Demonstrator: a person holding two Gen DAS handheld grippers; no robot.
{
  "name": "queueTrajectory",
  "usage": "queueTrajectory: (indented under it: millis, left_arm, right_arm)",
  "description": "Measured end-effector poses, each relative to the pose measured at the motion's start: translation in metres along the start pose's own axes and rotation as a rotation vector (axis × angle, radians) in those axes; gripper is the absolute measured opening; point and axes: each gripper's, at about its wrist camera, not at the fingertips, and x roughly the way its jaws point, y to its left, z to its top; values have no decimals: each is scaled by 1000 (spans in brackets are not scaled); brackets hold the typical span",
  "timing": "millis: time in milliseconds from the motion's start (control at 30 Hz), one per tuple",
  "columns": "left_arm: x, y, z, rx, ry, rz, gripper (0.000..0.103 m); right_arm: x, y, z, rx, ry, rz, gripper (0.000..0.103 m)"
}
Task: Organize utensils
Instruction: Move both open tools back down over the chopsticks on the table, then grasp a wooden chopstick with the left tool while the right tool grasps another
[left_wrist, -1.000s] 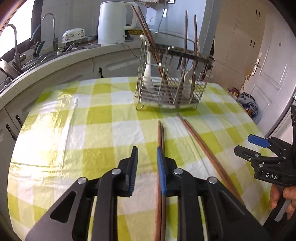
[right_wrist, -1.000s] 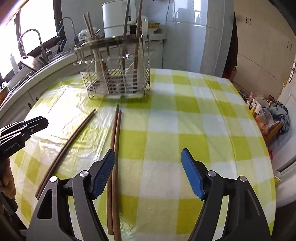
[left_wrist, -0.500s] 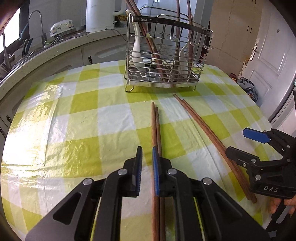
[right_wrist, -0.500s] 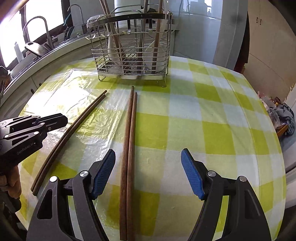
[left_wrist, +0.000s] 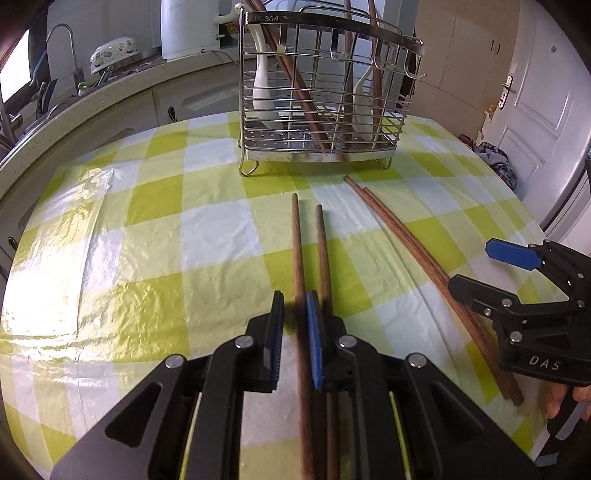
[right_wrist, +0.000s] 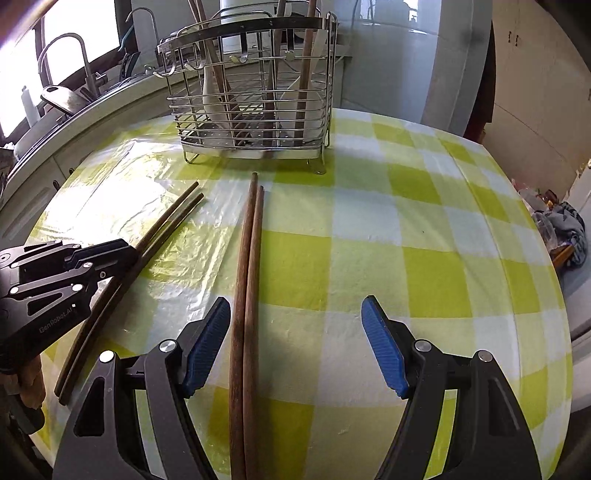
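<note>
Two pairs of long brown wooden chopsticks lie on the checked tablecloth before a wire utensil rack (left_wrist: 325, 92) (right_wrist: 255, 96). My left gripper (left_wrist: 294, 325) is nearly shut, its jaws astride one chopstick (left_wrist: 296, 251) of the left pair; its partner (left_wrist: 322, 247) lies just outside the right jaw. Whether the pads pinch it is unclear. The other pair (left_wrist: 424, 266) (right_wrist: 246, 280) lies to the right. My right gripper (right_wrist: 295, 332) is open wide and empty, its left finger beside that pair. The rack holds several chopsticks and white spoons.
The round table (right_wrist: 461, 258) has a green and white glossy cloth. A white kettle (left_wrist: 188, 26), a sink tap (right_wrist: 70, 55) and a curved counter stand behind the rack. A door (left_wrist: 543, 96) and a bundle on the floor (right_wrist: 565, 229) are at the right.
Both grippers have moved forward toward the rack. The left jaws have narrowed and now straddle one chopstick, whose pair has spread apart. The right gripper stays open.
</note>
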Motion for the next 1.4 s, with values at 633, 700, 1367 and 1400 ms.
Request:
queueTrajectory:
  millis: [633, 700, 1367, 1400]
  left_arm:
    - [-6, 18, -3, -37, 3, 21, 9]
    - [-7, 19, -4, -35, 5, 27, 9]
    - [-3, 26, 6, -44, 55, 35, 9]
    - [-3, 27, 6, -45, 57, 34, 9]
  right_arm:
    - [20, -2, 12, -23, 22, -31, 71]
    - [20, -2, 13, -28, 26, -26, 69]
    - [20, 11, 23, -60, 58, 58, 24]
    - [20, 12, 23, -62, 58, 60, 22]
